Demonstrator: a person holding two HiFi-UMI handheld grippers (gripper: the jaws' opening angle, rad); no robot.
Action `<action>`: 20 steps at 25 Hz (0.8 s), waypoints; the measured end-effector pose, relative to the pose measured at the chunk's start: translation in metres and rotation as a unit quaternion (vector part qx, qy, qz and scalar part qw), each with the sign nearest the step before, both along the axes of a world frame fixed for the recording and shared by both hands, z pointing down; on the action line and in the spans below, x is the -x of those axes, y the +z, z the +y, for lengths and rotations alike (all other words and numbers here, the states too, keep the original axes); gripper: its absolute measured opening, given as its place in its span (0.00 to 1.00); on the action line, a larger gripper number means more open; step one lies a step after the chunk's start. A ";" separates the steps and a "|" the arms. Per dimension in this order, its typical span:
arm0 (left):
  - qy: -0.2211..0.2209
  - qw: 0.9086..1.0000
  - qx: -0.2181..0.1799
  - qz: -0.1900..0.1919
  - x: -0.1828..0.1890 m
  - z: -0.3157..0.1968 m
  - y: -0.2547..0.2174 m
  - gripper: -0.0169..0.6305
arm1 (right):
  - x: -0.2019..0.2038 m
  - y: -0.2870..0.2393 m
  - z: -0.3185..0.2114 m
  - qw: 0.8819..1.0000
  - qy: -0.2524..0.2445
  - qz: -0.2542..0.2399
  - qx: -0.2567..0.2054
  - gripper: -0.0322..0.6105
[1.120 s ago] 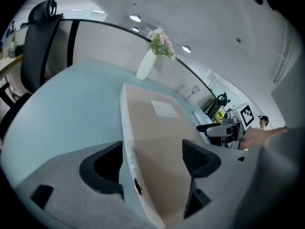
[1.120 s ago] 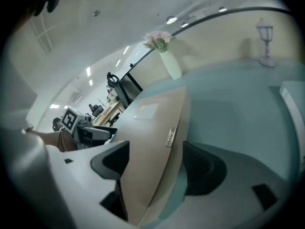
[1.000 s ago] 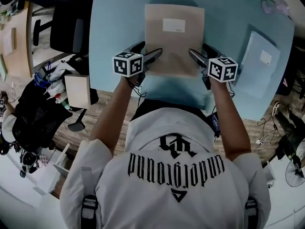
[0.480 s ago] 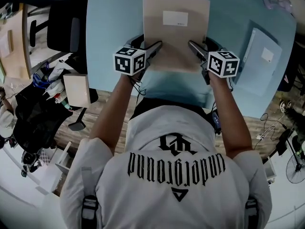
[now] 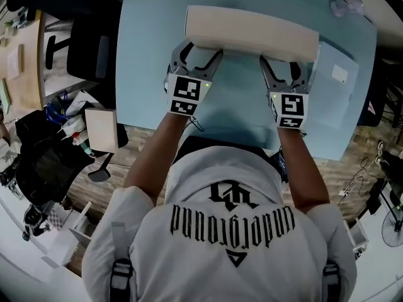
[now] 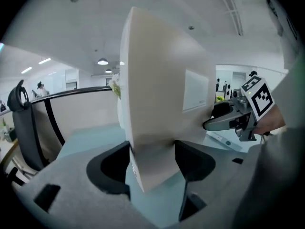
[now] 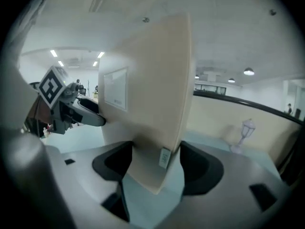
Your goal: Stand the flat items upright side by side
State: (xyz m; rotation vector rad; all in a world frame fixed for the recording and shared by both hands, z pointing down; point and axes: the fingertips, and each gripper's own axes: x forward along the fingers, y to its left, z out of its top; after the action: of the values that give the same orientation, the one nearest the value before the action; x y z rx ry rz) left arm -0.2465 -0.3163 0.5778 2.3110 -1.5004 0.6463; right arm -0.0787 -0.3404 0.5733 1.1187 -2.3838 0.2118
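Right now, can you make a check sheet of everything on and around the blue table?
Surface: light-blue table.
Job's things: beige folder held upright; pale folder lying flat at the right.
Clutter: small clear ornament at the far right corner.
Grippers: left gripper and right gripper, fingers have just been closing, both pressing on the beige folder.
Cables: thin leads on the floor, right.
Surroundings: black office chair and bags, left.

Soft, even light is given by ceiling lamps (image 6: 102, 61), and little shadow is cast on the bench (image 5: 151, 55). Strong fisheye bending and dark corners are seen throughout. The left tool (image 6: 152, 156) and right tool (image 7: 156, 159) are rendered slightly blurred at close range.
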 end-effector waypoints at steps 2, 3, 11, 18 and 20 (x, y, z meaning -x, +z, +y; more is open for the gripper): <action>0.002 1.000 -0.011 -0.015 -0.008 0.003 0.010 0.49 | -0.008 0.008 0.005 1.000 0.009 0.012 -0.023 0.54; 0.001 1.000 -0.008 -0.016 -0.011 0.006 0.020 0.49 | -0.010 0.015 0.007 0.999 0.012 0.017 -0.025 0.54; -0.014 1.000 -0.003 0.017 -0.016 -0.002 0.031 0.49 | -0.014 0.031 0.001 1.000 0.015 0.008 -0.008 0.52; -0.009 1.000 -0.007 0.019 -0.011 -0.010 0.034 0.50 | -0.007 0.032 -0.007 1.000 0.007 0.013 -0.002 0.53; -0.006 1.000 -0.007 0.015 -0.012 -0.008 0.034 0.51 | -0.008 0.032 -0.004 1.000 0.006 0.014 -0.003 0.53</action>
State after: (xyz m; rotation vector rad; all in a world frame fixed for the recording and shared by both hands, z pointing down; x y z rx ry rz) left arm -0.2347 -0.3246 0.6116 2.3100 -1.5092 0.5982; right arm -0.0705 -0.3442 0.6054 1.1314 -2.3553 0.1931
